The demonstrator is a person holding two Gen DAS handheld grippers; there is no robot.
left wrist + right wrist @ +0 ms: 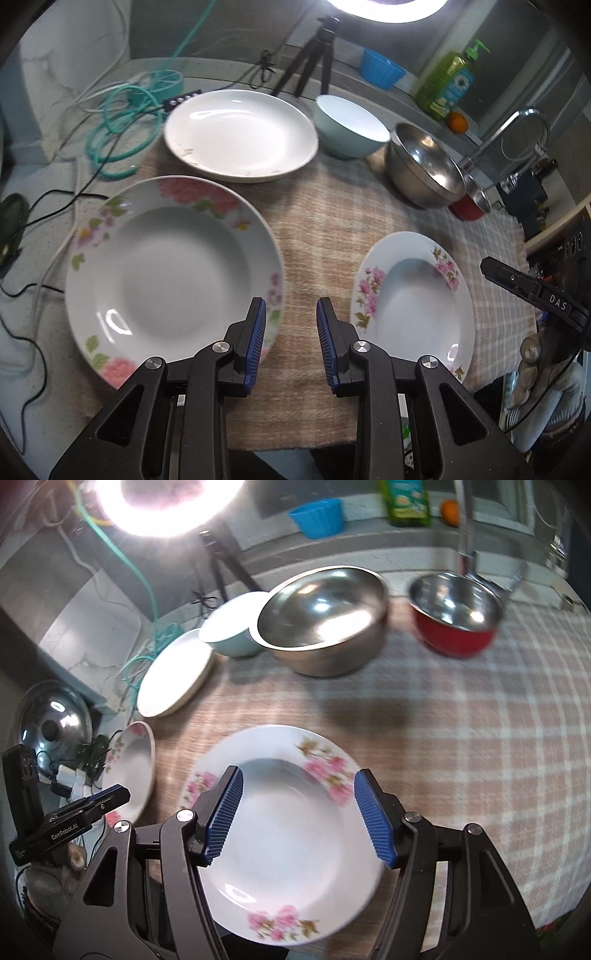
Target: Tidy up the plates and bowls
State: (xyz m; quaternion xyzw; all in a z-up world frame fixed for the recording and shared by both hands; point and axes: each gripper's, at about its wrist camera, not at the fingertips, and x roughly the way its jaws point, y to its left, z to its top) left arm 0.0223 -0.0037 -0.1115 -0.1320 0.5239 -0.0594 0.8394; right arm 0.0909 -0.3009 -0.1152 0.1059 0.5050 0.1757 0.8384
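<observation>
A large floral plate lies on the checked cloth at the left; it also shows in the right wrist view. A smaller floral plate lies at the right. A stack of plain white plates, a light blue bowl, a steel bowl and a red bowl stand behind. My left gripper is open above the cloth between the two floral plates. My right gripper is open above the smaller floral plate.
The checked cloth covers the counter. A ring light on a tripod, teal cable, soap bottle, blue tub, orange and faucet line the back. A pot lid lies at the left.
</observation>
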